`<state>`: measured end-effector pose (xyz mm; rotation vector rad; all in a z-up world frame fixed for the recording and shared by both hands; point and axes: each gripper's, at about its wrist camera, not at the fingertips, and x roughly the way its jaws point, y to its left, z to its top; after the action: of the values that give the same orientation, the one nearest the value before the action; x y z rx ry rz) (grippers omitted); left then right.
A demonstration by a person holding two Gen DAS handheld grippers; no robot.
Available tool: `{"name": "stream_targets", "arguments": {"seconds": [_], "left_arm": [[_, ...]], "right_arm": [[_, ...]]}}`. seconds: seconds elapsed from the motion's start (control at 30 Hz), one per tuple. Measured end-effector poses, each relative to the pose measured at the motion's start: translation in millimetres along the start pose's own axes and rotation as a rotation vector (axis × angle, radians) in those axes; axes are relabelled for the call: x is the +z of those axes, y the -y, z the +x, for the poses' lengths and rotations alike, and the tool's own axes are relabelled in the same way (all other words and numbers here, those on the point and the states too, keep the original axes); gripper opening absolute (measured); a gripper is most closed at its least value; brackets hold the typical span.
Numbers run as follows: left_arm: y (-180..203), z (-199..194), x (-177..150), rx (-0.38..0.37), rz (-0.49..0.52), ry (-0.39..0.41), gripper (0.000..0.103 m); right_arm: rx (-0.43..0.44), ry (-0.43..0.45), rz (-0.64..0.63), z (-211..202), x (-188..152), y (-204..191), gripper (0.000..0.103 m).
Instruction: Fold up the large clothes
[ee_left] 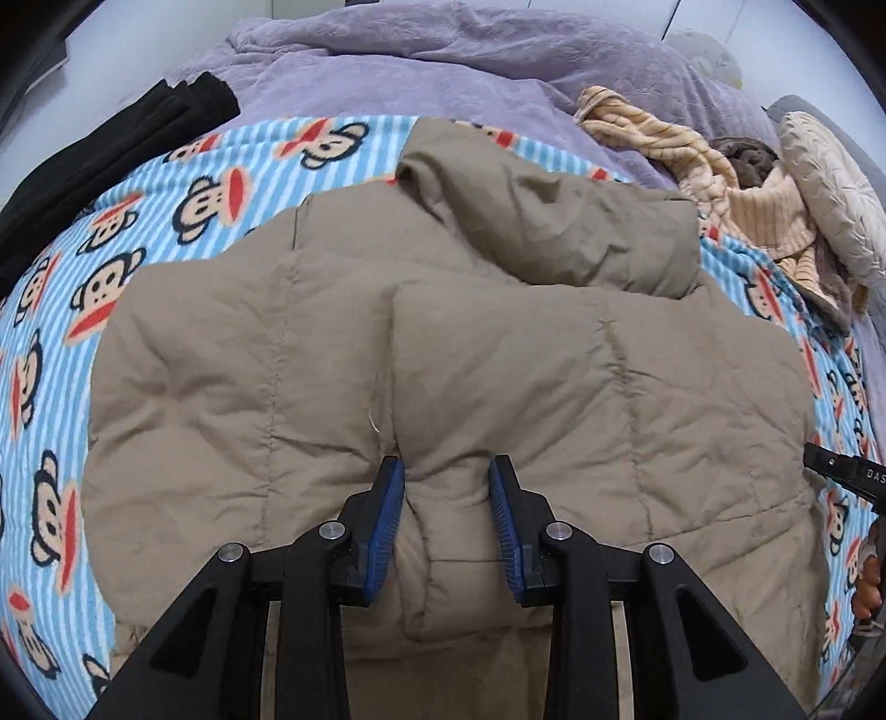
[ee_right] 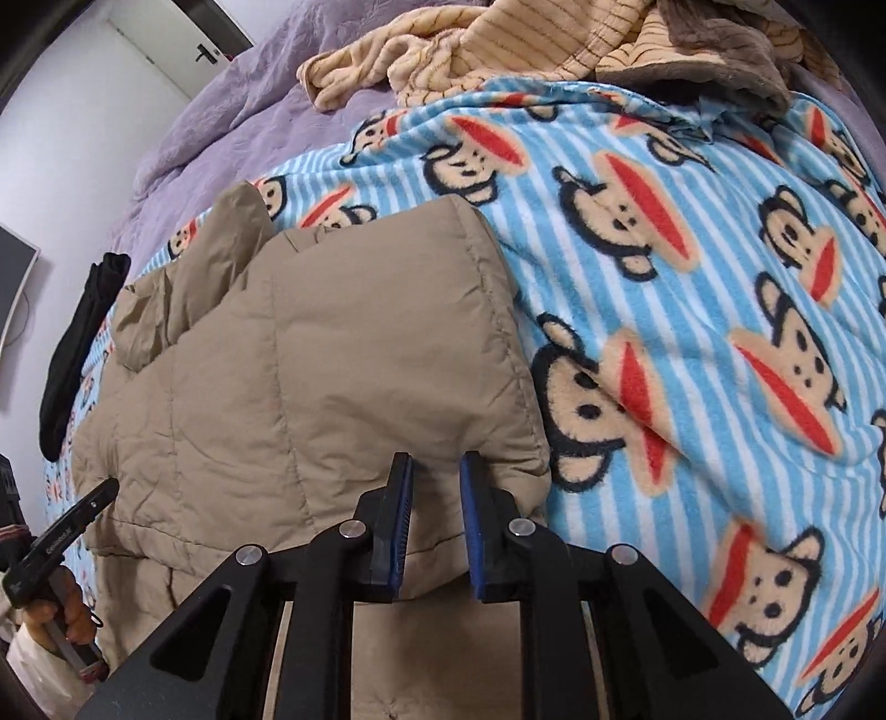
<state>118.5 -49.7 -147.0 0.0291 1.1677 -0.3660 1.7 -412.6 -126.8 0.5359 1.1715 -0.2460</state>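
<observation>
Left gripper (ee_left: 446, 471) clamped on near hem, right gripper (ee_right: 437, 471) parted at right corner of tan puffer jacket (ee_left: 443, 343) — lying on monkey blanket (ee_right: 692, 277). Better to clamp right corner too, then lift evenly toward far hood (ee_left: 554, 221).

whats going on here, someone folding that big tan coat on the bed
Yes. A person holding a gripper in each hand is folding a tan puffer jacket laid on a monkey-print blanket. The left gripper has puffy jacket fabric between its fingers near the middle of the near edge, and the right gripper is at the jacket's near right corner, fabric between its fingers too. The jacket looks partly folded, hood at the far end. A folded black garment and striped clothes lie nearby.
</observation>
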Motion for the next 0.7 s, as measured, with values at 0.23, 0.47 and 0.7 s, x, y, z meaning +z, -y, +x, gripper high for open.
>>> {"name": "stream_targets", "arguments": {"seconds": [0.23, 0.47, 0.7], "left_arm": [[1.0, 13.3, -0.8, 0.003, 0.003, 0.003, 0.034], [-1.3, -8.8, -4.7, 0.057, -0.009, 0.001, 0.034], [-6.5, -41.4, -26.5, 0.076, -0.047, -0.029, 0.034]], "right_arm": [[-0.015, 0.008, 0.030, 20.2, 1.7, 5.7, 0.016], [-0.002, 0.012, 0.059, -0.6, -4.4, 8.4, 0.019], [0.036, -0.001, 0.149, -34.6, -33.1, 22.7, 0.022]]}}
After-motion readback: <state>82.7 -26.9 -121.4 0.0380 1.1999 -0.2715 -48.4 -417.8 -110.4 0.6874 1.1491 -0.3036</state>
